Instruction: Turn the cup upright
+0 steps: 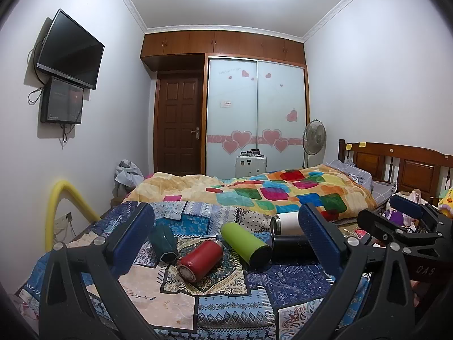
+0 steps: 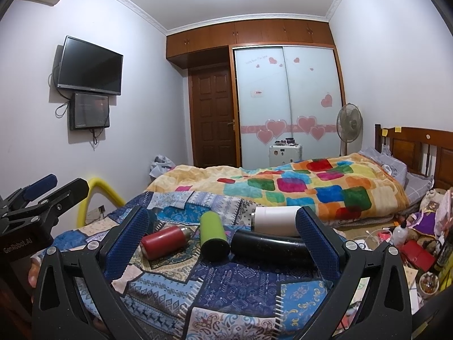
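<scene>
Several cups lie on their sides on the patchwork blanket point(image 1: 226, 306): a dark green cup point(image 1: 164, 240), a red cup point(image 1: 201, 260), a lime green cup point(image 1: 245, 244), a black cup point(image 1: 291, 248) and a white cup point(image 1: 286, 223). My left gripper point(image 1: 226, 243) is open and empty, hovering just before them. In the right wrist view the red cup point(image 2: 164, 240), lime cup point(image 2: 213, 235), black cup point(image 2: 269, 246) and white cup point(image 2: 276, 218) lie between the fingers of my open, empty right gripper point(image 2: 220, 243). The right gripper also shows at the right of the left view point(image 1: 396, 221).
A colourful duvet point(image 1: 283, 192) covers the bed behind the cups. A yellow padded rail point(image 1: 61, 206) stands at the left. Clutter point(image 2: 419, 240) lies at the right by the wooden headboard point(image 2: 419, 150). A fan point(image 1: 314, 138) and a wardrobe point(image 1: 254, 113) stand at the back.
</scene>
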`<state>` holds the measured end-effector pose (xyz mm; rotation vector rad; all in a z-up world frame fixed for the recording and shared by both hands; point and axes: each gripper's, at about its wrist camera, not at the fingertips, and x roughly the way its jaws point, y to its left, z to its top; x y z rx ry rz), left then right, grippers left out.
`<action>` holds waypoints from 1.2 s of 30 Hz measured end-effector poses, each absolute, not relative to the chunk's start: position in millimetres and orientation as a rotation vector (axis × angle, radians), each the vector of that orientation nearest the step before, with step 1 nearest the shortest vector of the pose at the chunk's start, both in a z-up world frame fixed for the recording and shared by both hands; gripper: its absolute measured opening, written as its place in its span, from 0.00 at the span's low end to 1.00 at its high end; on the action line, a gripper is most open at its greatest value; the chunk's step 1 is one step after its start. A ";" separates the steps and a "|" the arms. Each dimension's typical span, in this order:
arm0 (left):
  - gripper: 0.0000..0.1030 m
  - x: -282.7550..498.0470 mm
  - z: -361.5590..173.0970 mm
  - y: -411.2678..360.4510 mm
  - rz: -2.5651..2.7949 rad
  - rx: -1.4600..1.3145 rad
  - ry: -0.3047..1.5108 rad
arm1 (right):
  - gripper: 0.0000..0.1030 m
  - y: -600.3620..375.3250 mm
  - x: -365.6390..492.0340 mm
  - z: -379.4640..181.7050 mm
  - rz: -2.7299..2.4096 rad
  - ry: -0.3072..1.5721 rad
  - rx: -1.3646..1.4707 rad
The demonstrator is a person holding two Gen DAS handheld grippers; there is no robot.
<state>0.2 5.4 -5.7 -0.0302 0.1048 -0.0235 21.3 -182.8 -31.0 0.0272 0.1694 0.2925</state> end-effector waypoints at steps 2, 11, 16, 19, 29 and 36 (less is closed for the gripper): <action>1.00 -0.4 -5.3 5.8 -0.023 -0.030 0.103 | 1.00 -183.0 21.0 -30.2 0.296 0.166 0.030; 1.00 -3.4 -3.8 8.4 -0.019 -0.022 0.095 | 1.00 -181.4 19.6 -28.5 0.310 0.154 0.032; 1.00 -4.9 -3.5 8.3 -0.016 -0.019 0.089 | 1.00 -180.1 19.6 -28.2 0.318 0.152 0.034; 1.00 -6.1 -4.1 7.9 -0.015 -0.018 0.087 | 1.00 -178.7 18.9 -27.9 0.321 0.151 0.033; 1.00 -6.8 -4.9 7.9 -0.014 -0.015 0.088 | 1.00 -176.4 20.2 -29.0 0.327 0.151 0.034; 1.00 5.2 -10.8 14.3 -0.028 -0.004 0.123 | 1.00 -173.9 28.4 -36.4 0.318 0.174 0.032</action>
